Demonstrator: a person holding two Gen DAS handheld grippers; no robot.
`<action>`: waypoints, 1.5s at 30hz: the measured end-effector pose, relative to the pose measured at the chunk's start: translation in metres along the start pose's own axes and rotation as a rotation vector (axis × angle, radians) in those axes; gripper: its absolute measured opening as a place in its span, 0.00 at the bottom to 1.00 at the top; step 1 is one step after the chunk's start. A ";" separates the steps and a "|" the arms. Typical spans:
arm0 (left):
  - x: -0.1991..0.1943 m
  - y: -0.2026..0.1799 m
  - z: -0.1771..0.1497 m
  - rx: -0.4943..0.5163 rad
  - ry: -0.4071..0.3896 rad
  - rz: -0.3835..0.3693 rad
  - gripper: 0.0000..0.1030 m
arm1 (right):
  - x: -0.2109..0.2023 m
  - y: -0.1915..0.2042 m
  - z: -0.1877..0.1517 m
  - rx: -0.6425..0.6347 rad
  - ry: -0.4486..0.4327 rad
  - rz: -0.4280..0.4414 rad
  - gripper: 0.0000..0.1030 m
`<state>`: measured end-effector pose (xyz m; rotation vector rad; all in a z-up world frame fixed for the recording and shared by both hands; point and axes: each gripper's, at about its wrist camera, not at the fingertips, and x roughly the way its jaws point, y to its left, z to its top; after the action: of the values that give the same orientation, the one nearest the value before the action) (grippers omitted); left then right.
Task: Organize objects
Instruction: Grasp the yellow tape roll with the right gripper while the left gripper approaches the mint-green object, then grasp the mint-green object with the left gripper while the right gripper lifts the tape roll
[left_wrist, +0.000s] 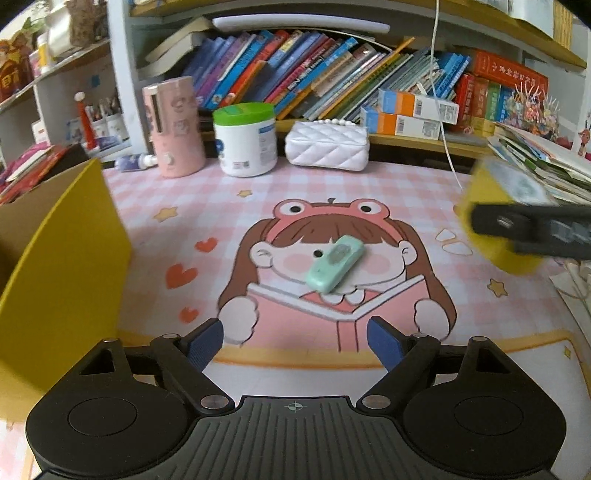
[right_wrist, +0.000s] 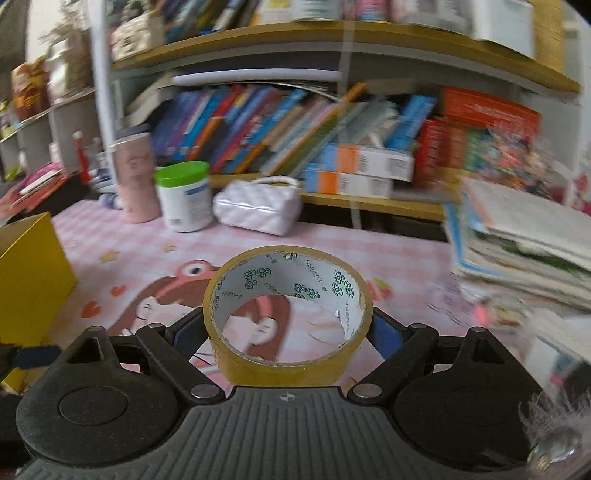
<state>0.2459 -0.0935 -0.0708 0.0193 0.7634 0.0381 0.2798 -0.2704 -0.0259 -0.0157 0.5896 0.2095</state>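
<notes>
Two claws, two jobs: your right claw clamps the yellow-brown roll of packing tape by its outer sides, raised over the tabletop for carrying toward the yellow cardboard box; your left claw gapes wide and empty, aimed at the mint-green plastic case lying right of the box.

Soft even light, fisheye warp; right-wrist view motion-blurred.

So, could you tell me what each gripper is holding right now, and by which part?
The right gripper holds the roll of yellow tape, its pads pressed on opposite sides of the outer rim. The left gripper is open and empty; the mint-green case lies untouched on the mat.
</notes>
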 end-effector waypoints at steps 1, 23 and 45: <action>0.004 -0.002 0.002 0.002 -0.001 -0.003 0.80 | -0.002 -0.005 -0.002 0.014 0.007 -0.007 0.87; 0.079 -0.027 0.031 0.068 0.014 -0.032 0.25 | -0.022 -0.018 -0.026 0.035 0.076 -0.034 0.87; -0.065 0.030 -0.008 -0.072 -0.077 -0.096 0.22 | -0.039 0.057 -0.041 -0.037 0.142 -0.052 0.87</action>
<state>0.1923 -0.0661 -0.0304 -0.0837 0.6847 -0.0265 0.2145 -0.2254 -0.0363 -0.0822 0.7260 0.1698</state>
